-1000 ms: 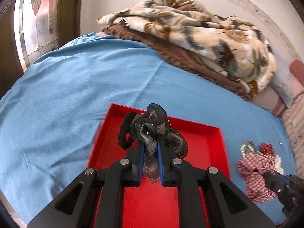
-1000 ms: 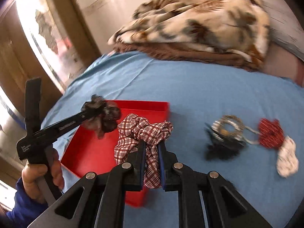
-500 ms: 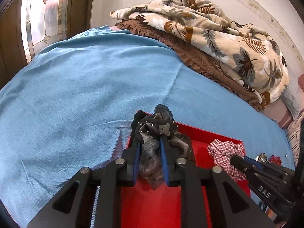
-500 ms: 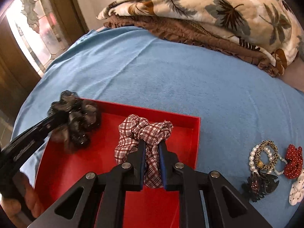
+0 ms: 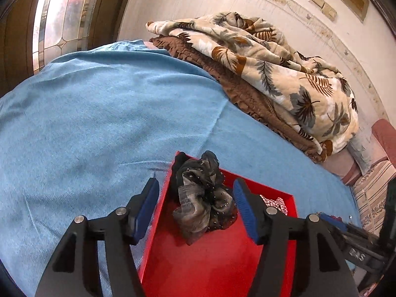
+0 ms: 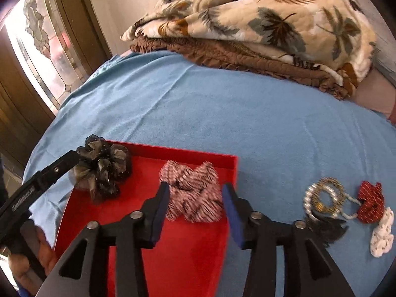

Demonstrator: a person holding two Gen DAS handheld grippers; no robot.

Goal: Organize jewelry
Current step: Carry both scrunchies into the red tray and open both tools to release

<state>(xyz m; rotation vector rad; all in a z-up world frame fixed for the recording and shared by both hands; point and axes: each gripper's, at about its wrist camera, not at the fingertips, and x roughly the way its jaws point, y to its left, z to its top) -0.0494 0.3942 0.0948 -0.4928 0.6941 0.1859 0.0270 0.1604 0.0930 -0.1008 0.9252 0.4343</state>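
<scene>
I am holding both claws spread wide, my left gripper (image 5: 195,208) straddling the black scrunchie (image 5: 203,195) in the red tray's (image 6: 138,225) far corner, my right gripper (image 6: 195,205) flanking the checked scrunchie (image 6: 191,193), which looks blurred, maybe unsettled, so fabric snagging on a pad could be dragging either back out.

Left gripper (image 5: 195,208) spread wide around black scrunchie (image 5: 201,195) in red tray (image 5: 210,269)
</scene>
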